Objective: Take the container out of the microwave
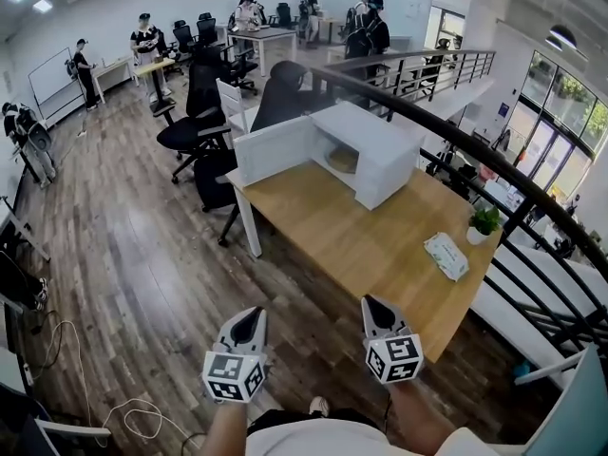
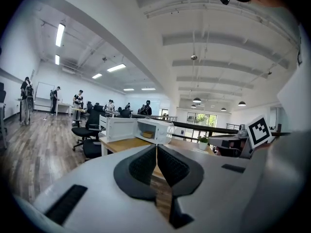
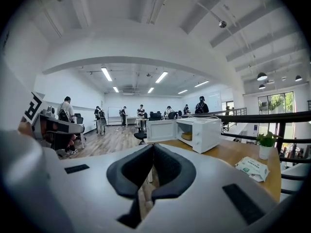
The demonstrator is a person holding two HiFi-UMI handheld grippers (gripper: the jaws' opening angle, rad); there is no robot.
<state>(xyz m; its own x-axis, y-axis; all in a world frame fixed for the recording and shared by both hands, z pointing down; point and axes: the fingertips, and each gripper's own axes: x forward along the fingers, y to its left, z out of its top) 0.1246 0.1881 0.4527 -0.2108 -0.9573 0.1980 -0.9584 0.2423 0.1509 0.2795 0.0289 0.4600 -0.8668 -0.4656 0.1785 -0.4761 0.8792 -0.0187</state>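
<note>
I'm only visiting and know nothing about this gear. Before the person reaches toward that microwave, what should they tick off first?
1. Microwave door open: ok, it is swung wide.
2. Container in sight: ok, a tan container sits inside.
3. Left gripper free: ok, its fingers are together with nothing between them.
4. Right gripper free: ok, it is also shut and empty.
5. Fingers apart for grasping: not ok, both pairs are shut.
6. Close enough: not ok, both grippers are over the floor, short of the table.
</note>
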